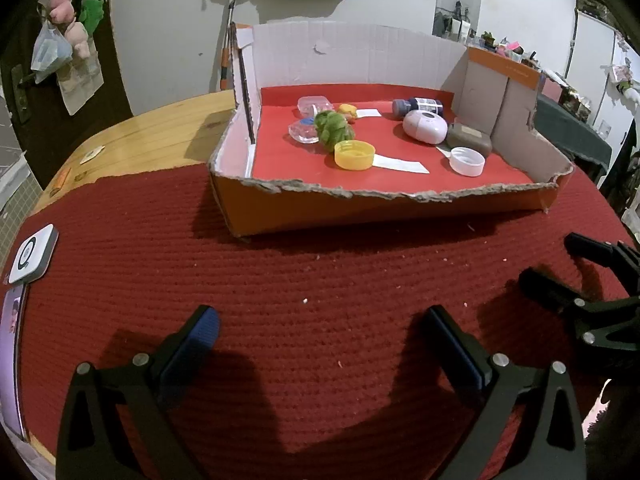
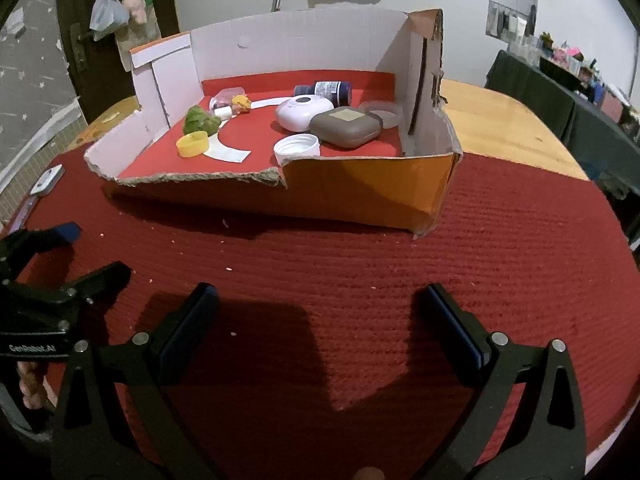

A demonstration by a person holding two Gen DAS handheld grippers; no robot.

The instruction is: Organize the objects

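A torn orange cardboard box (image 1: 360, 210) (image 2: 360, 196) with a red floor stands on the red mat. Inside lie a yellow cap (image 1: 354, 155) (image 2: 193, 144), a white cap (image 1: 467, 161) (image 2: 297, 149), a green crumpled ball (image 1: 334, 125) (image 2: 200, 120), a white oval case (image 1: 425, 127) (image 2: 304, 111), a brown case (image 1: 469, 139) (image 2: 346, 126), a dark blue bottle (image 1: 418, 107) (image 2: 326, 90), clear plastic containers (image 1: 314, 105) and paper strips (image 1: 400, 163). My left gripper (image 1: 320, 336) is open and empty over the mat. My right gripper (image 2: 320, 320) is open and empty beside it.
The red mat (image 1: 280, 272) covers a round wooden table (image 1: 160, 128). A white square device (image 1: 33, 253) and a phone (image 1: 12, 352) lie at the mat's left edge. The right gripper shows in the left wrist view (image 1: 592, 280); the left gripper shows in the right wrist view (image 2: 48, 264).
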